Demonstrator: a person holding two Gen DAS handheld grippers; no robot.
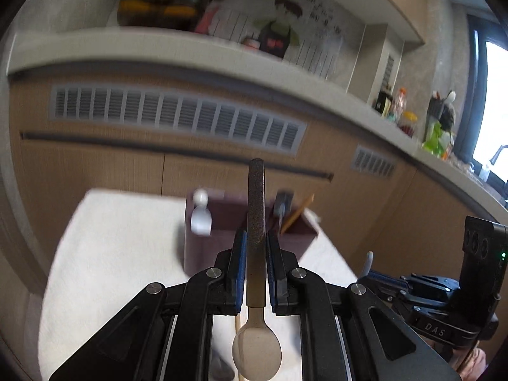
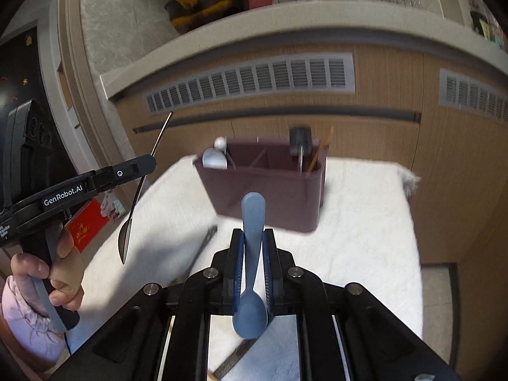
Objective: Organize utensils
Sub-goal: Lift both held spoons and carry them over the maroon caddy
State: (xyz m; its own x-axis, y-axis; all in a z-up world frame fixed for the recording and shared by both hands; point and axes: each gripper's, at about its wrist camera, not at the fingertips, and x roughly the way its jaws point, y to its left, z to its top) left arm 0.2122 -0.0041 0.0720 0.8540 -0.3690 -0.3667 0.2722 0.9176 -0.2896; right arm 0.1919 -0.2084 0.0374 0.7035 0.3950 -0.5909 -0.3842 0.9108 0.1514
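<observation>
My left gripper (image 1: 255, 235) is shut on a metal spoon (image 1: 256, 197). Its dark handle points forward and its bowl hangs back toward the camera. The right wrist view shows that same left gripper (image 2: 146, 165) at the left, with the spoon (image 2: 139, 187) edge-on and tilted. My right gripper (image 2: 253, 235) is shut on a blue spoon (image 2: 253, 219), handle forward. Both are raised above the white towel (image 2: 349, 238). Ahead stands a maroon utensil holder (image 2: 270, 190) with compartments, holding a white spoon (image 2: 214, 158), a dark-handled utensil (image 2: 300, 143) and wooden chopsticks (image 2: 320, 152).
A dark utensil (image 2: 203, 244) and a flat metal piece (image 2: 235, 358) lie on the towel near me. A person's hand (image 2: 63, 273) grips the left tool. Wooden cabinets with vent grilles (image 2: 254, 79) rise behind the table, under a cluttered counter.
</observation>
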